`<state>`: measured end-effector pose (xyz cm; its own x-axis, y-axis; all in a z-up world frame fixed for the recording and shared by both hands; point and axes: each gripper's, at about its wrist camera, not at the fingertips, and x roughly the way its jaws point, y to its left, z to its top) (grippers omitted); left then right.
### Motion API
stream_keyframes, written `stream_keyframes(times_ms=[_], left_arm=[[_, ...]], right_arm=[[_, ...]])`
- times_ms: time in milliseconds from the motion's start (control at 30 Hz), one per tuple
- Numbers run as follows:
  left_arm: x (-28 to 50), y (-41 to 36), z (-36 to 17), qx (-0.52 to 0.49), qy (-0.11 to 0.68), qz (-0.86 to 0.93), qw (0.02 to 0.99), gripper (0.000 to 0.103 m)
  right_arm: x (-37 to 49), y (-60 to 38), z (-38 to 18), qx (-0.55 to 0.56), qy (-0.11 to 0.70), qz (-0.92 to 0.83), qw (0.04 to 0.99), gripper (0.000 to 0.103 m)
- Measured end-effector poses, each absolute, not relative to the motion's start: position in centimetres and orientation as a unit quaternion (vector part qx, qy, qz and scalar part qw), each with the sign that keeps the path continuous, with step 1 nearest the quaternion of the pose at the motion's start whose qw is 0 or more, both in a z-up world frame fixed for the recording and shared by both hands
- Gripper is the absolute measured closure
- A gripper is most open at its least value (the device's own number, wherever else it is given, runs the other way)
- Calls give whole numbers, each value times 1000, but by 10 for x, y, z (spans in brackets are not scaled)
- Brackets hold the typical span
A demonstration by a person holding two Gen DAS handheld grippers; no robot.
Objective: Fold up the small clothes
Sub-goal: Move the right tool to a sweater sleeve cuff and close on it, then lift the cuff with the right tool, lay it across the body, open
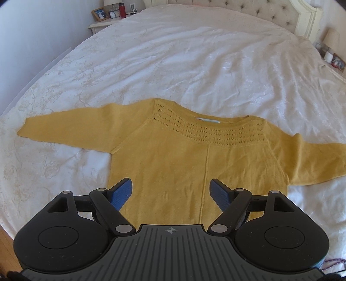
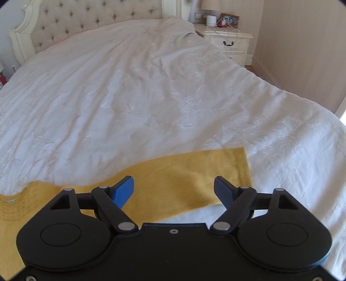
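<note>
a mustard-yellow sweater [image 1: 173, 160] is seen at the lower centre of the left wrist view, with rows of openwork eyelet pattern across its yoke [image 1: 207, 131] and a pale label at the neck. the white bedspread [image 1: 173, 60] is marked with a faint tone-on-tone floral pattern, and a cream tufted headboard [image 2: 86, 19] is seen at upper left of the right wrist view. black gripper bodies with blue finger pads [image 1: 122, 192] are shown at the bottom, and a red bottle [image 1: 122, 9] at upper left.
</note>
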<state>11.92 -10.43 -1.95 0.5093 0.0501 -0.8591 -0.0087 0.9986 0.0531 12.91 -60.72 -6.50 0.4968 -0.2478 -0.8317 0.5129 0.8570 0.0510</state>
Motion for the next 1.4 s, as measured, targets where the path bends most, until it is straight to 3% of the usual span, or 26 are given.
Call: stream_keyframes(times_ms=[67,133,300,367,467,500,533,567,600,833,1100,1233,1400], left_arm=[[122,-107,-21,21,502,23,865,25],[126,-111,-23,25,508,31,860,25],[133,-112,-30,32,520,40,853,25],[134,-111,-32,34,525,41,850,25],[136,-109,-35,39,527,41,848,25],[137,-108,-36,39,528,40,847,25],[138,-106,-38,39,529,39,847,25],[139,-104,-40,39,531,37,846,25],[141,-102,-42,39,532,35,845,25],[149,-78,-53,42,525,9,850,25],[164,-23,-56,53,513,-14,857,25],[169,10,-57,58,509,-13,859,25],[174,50,-63,49,515,1,856,25]], right_arm=[[133,-636,-75,150,462,-246,838,39],[135,-657,-86,153,473,-263,827,41],[131,-691,-111,187,498,-255,807,40],[130,-694,-120,203,504,-244,804,32],[132,-696,-128,217,504,-232,803,29],[133,-696,-128,218,502,-231,804,33],[133,-696,-128,222,501,-227,806,48],[134,-696,-127,228,499,-222,806,82],[135,-695,-125,237,499,-218,805,90],[157,-638,-54,231,432,-179,853,89],[207,-476,34,220,368,-32,903,89],[230,-386,38,239,359,52,901,89],[265,-285,-4,248,396,123,876,89]])
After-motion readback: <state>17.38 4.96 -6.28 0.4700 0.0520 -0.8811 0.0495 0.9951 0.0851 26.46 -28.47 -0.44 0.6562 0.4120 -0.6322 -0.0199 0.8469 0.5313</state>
